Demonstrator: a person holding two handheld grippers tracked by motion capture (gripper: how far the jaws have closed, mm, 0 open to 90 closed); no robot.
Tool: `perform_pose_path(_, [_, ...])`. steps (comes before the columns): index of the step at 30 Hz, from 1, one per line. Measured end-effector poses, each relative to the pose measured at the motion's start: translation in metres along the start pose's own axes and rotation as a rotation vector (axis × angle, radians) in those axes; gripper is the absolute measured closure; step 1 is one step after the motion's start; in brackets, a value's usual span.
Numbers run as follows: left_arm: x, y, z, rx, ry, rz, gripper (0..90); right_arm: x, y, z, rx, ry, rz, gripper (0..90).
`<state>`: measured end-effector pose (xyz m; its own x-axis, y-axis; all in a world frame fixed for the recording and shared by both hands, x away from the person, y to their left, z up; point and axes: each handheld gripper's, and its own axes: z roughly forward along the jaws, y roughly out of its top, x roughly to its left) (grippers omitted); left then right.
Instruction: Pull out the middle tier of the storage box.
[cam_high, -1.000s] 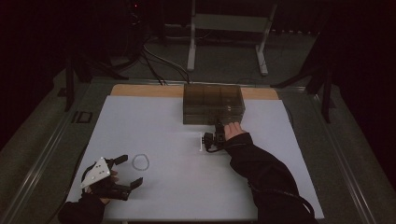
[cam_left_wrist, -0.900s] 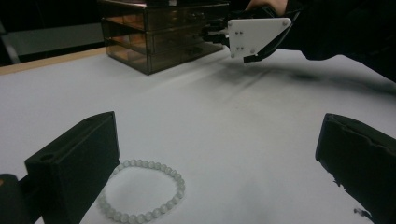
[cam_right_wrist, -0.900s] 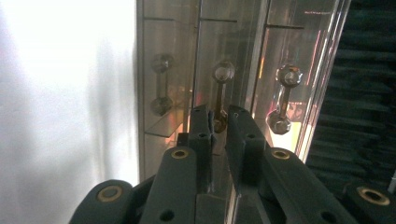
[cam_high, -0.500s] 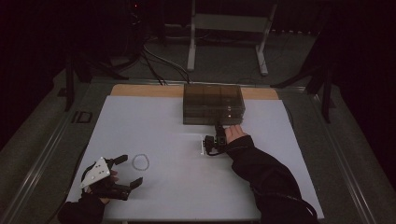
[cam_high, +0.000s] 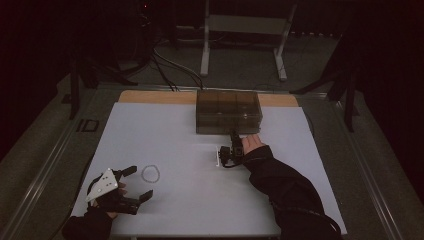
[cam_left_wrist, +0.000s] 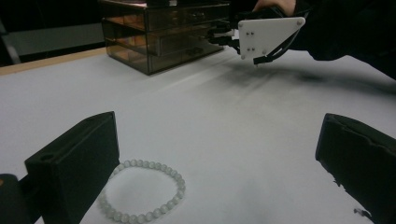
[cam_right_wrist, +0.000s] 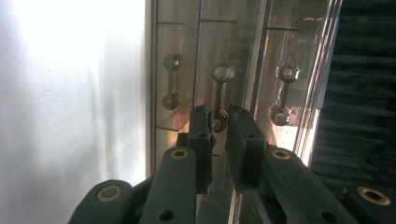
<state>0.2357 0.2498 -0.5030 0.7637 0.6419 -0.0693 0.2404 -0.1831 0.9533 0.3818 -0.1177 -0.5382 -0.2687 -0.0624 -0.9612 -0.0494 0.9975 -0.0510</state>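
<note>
A smoky clear drawer box (cam_high: 228, 111) stands at the back middle of the white table. My right gripper (cam_high: 235, 137) reaches its front, turned on its side. In the right gripper view my right gripper (cam_right_wrist: 219, 126) has its jaws pressed on the lower knob of the middle drawer handle (cam_right_wrist: 222, 88). A white bead bracelet (cam_high: 150, 173) lies flat near the front left. My left gripper (cam_high: 141, 182) rests just in front of it, jaws wide open and apart from it. In the left gripper view the bracelet (cam_left_wrist: 180, 184) lies beside the left jaw of my left gripper (cam_left_wrist: 219, 163).
Two more drawer handles (cam_right_wrist: 172, 86) (cam_right_wrist: 284, 91) flank the gripped one. The white mat (cam_high: 190, 200) ends at a wooden strip (cam_high: 150, 96) behind the box. Cables and a metal stand (cam_high: 240, 30) sit on the floor beyond the table.
</note>
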Motion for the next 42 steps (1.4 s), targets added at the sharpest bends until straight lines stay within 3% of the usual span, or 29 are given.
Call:
perform_pose_path(8, [0.0, 0.0, 0.0, -0.001, 0.002, -0.001, 1.1, -0.002, -0.001, 0.0, -0.008, 0.017, -0.002, 80.7])
perform_pose_path(9, [0.0, 0.0, 0.0, -0.001, 0.003, -0.001, 1.0, -0.004, -0.003, 0.0, -0.031, 0.025, 0.008, 80.6])
perform_pose_path(19, [0.001, -0.001, 0.0, 0.001, 0.001, -0.004, 1.1, -0.009, -0.006, -0.004, -0.075, 0.078, 0.007, 76.2])
perform_pose_path(21, [0.001, -0.001, 0.0, 0.001, 0.0, -0.005, 1.1, -0.013, -0.006, -0.008, -0.105, 0.091, 0.031, 75.2])
perform_pose_path(25, [0.0, -0.001, 0.0, 0.0, 0.001, -0.004, 1.1, -0.024, -0.011, -0.011, -0.149, 0.167, 0.125, 72.4])
perform_pose_path(29, [0.0, 0.0, 0.0, 0.004, 0.003, -0.003, 1.1, -0.037, -0.023, -0.01, -0.196, 0.284, 0.208, 67.4])
perform_pose_path(30, [0.0, 0.0, 0.001, 0.003, 0.002, -0.002, 1.1, -0.04, -0.028, -0.008, -0.212, 0.339, 0.254, 65.3])
perform_pose_path(33, [0.0, 0.0, 0.0, 0.002, 0.003, -0.003, 1.1, -0.047, -0.037, -0.006, -0.238, 0.406, 0.309, 58.4])
perform_pose_path(34, [0.0, 0.0, 0.0, 0.001, 0.004, -0.004, 1.1, -0.05, -0.04, -0.005, -0.247, 0.458, 0.345, 54.8])
perform_pose_path(35, [0.0, 0.0, 0.0, 0.001, 0.003, -0.005, 1.1, -0.051, -0.042, -0.004, -0.249, 0.465, 0.357, 51.9])
perform_pose_path(39, [0.0, 0.0, 0.0, 0.004, 0.006, -0.002, 1.1, -0.056, -0.05, -0.003, -0.245, 0.567, 0.416, 38.5])
perform_pose_path(42, [0.0, 0.0, 0.0, 0.006, 0.003, 0.0, 1.1, -0.059, -0.053, -0.001, -0.24, 0.657, 0.448, 22.5])
